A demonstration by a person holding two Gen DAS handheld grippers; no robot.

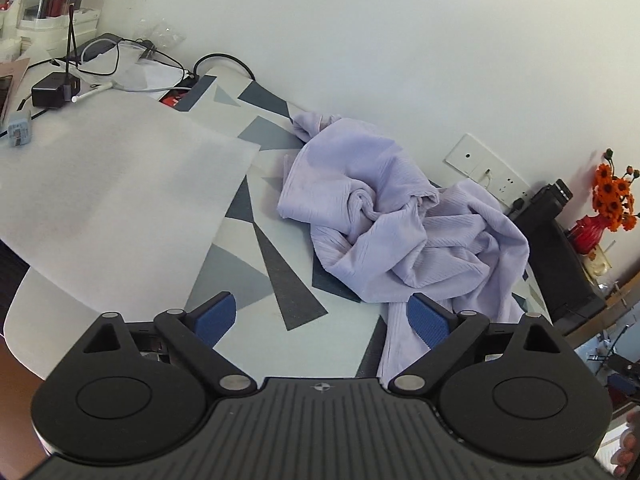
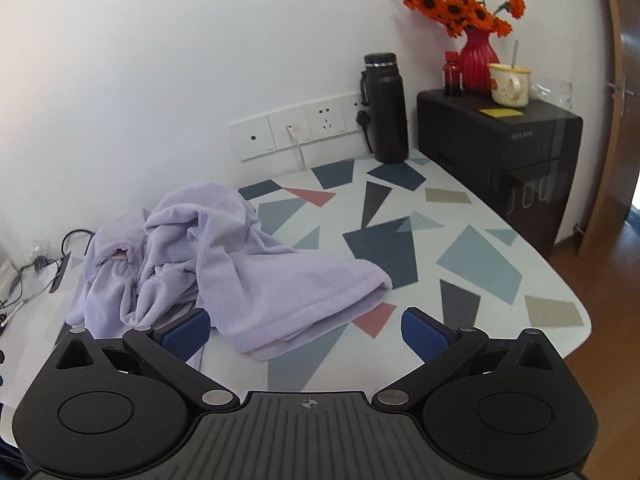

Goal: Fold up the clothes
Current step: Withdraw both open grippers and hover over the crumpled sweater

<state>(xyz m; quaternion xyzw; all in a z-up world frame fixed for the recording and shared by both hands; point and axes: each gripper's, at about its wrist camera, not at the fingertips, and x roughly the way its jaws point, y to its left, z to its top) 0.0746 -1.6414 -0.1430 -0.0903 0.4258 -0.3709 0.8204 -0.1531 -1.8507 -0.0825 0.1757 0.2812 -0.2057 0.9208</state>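
Observation:
A lilac ribbed garment (image 1: 396,216) lies crumpled in a heap on the patterned table (image 1: 280,280), one end trailing toward the near edge. My left gripper (image 1: 320,320) hovers open just short of it, its blue pads (image 1: 214,316) wide apart with only tabletop between them; the right pad overlaps the trailing cloth in the picture. In the right wrist view the same garment (image 2: 240,272) spreads left of centre, a flat sleeve or hem reaching toward the camera. My right gripper (image 2: 306,332) is open above that near edge, with nothing gripped.
A white sheet (image 1: 112,184) covers the table's left part, with cables and a black adapter (image 1: 54,90) behind. A black flask (image 2: 386,108), a black box (image 2: 500,152) bearing a red vase (image 2: 478,60) and a mug (image 2: 510,84) stand at the right. Wall sockets (image 2: 304,130) sit behind the garment.

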